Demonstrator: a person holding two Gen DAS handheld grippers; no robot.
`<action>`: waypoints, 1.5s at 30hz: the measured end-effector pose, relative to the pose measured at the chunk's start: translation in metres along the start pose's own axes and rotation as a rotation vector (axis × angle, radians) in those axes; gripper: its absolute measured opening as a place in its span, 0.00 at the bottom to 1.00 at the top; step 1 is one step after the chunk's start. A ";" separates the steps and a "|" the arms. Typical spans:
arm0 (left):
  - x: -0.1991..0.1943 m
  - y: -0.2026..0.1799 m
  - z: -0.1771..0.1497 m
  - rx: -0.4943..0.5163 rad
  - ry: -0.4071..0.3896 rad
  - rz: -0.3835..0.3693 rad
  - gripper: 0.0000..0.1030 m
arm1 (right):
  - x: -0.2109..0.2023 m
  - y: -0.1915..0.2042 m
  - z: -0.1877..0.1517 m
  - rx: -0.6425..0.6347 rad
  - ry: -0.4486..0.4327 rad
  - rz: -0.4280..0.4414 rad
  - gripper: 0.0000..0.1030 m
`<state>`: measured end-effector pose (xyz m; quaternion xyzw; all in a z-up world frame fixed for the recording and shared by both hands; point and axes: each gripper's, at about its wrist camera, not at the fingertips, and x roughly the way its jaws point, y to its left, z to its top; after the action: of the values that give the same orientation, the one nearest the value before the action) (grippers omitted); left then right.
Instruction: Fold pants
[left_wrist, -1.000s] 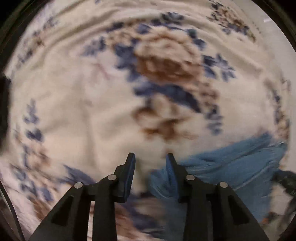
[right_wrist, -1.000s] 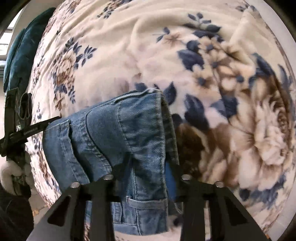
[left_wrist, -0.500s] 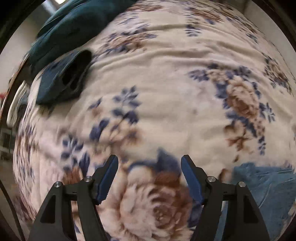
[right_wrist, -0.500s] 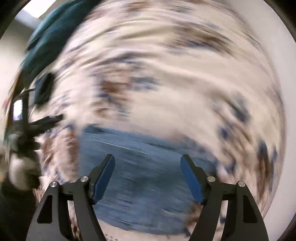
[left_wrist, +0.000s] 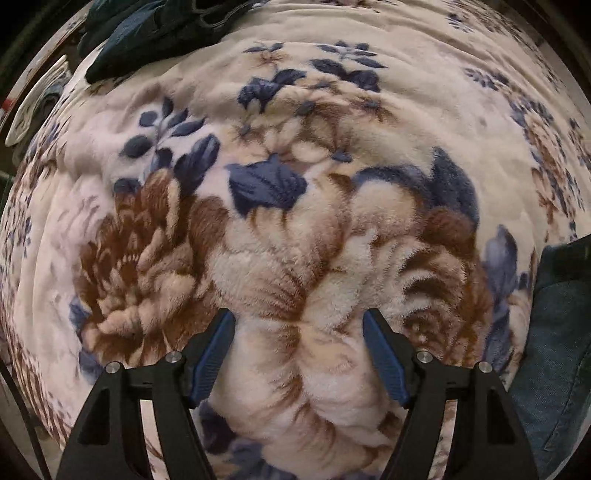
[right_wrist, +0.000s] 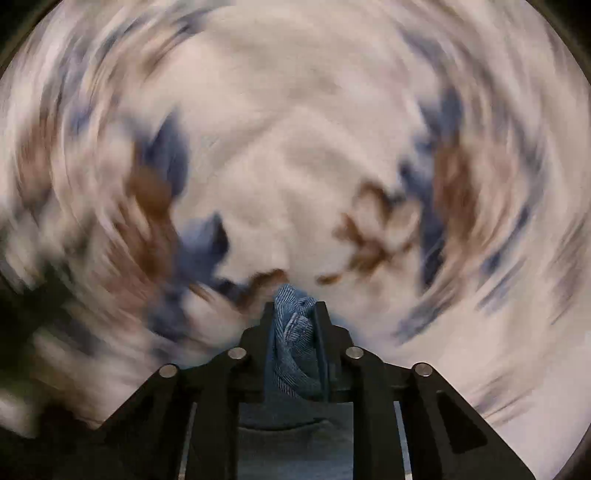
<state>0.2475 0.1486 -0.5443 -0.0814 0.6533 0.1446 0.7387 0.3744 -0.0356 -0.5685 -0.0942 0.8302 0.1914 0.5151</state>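
Pants (right_wrist: 295, 332) bunched in right fingers (right_wrist: 293, 306) just closed, left fingers (left_wrist: 297, 332) wide, empty, over floral blanket (left_wrist: 295, 184)

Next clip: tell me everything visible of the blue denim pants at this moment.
The blue denim pants are faded, twill-woven cotton by the look. In the right wrist view a bunched fold stands pinched between the pads of the right gripper, whose jaws have just been closing onto it; more denim hangs dim below. In the left wrist view another part lies on the floral fleece blanket at the right edge, clear of the open left gripper.
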 end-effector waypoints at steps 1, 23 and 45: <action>0.000 0.003 0.000 0.001 -0.001 -0.008 0.68 | 0.000 -0.020 0.002 0.106 0.013 0.091 0.19; -0.046 -0.103 -0.031 0.156 0.056 -0.570 0.69 | 0.001 0.003 0.020 0.088 0.024 -0.197 0.19; -0.040 -0.141 -0.063 0.228 -0.042 -0.505 0.75 | 0.034 0.033 0.027 -0.199 0.234 -0.400 0.26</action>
<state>0.2294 -0.0078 -0.5231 -0.1549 0.6088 -0.1170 0.7692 0.3693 0.0069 -0.6018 -0.3282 0.8261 0.1542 0.4314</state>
